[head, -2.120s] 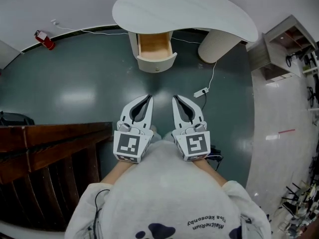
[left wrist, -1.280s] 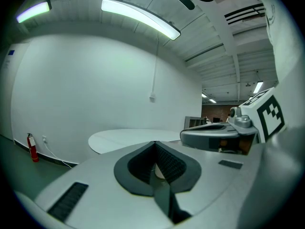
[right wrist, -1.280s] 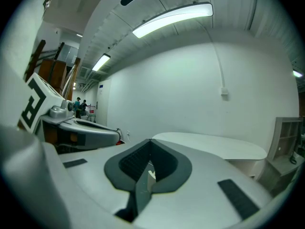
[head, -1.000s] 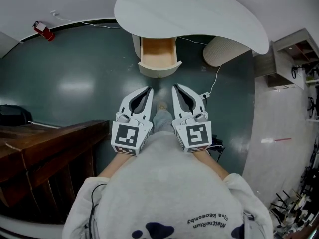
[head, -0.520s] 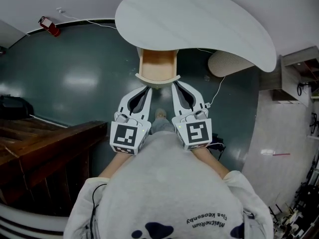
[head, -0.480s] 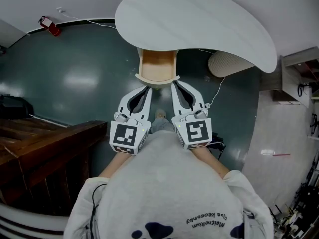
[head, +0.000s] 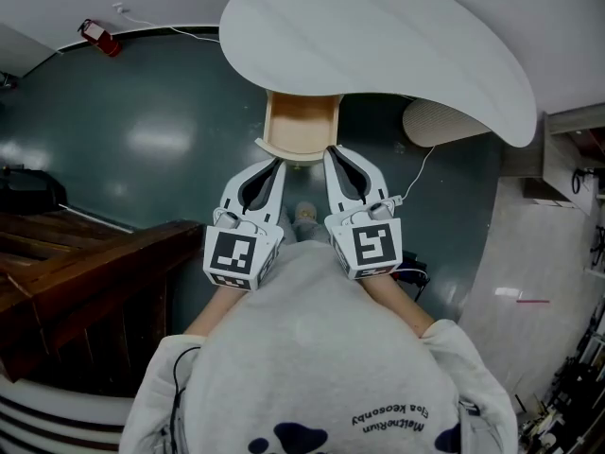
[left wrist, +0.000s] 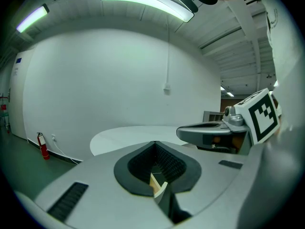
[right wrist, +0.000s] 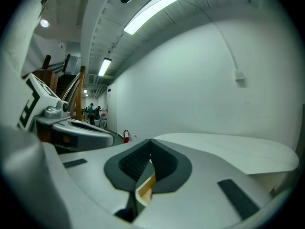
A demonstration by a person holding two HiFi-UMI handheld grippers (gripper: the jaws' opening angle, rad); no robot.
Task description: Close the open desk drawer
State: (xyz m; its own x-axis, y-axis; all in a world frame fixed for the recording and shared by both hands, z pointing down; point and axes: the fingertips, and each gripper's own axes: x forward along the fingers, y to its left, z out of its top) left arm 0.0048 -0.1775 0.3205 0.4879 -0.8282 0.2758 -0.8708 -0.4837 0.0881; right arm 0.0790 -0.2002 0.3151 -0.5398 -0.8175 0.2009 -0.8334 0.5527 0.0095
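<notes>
Nothing is closed yet. The drawer (head: 301, 130) stands pulled out from under the desk (head: 378, 36), dead ahead of the person at 12 o'clock, its bare wood inside open to view.

Both grippers are up at its curved front. The left gripper (head: 278, 163) sits at about 7 o'clock of the drawer and the right gripper (head: 330, 151) at about 5 o'clock, side by side and pointing toward the desk. Each has its jaws pressed together with nothing held. In each gripper view a sliver of the drawer's wood shows through the hollow behind the tips.

From above, the tips overlap the drawer's front lip, but I can't tell whether they touch it.

By my reckoning the approach is about finished and the whole push is left: the drawer has its full visible length to slide in under the top.
</notes>
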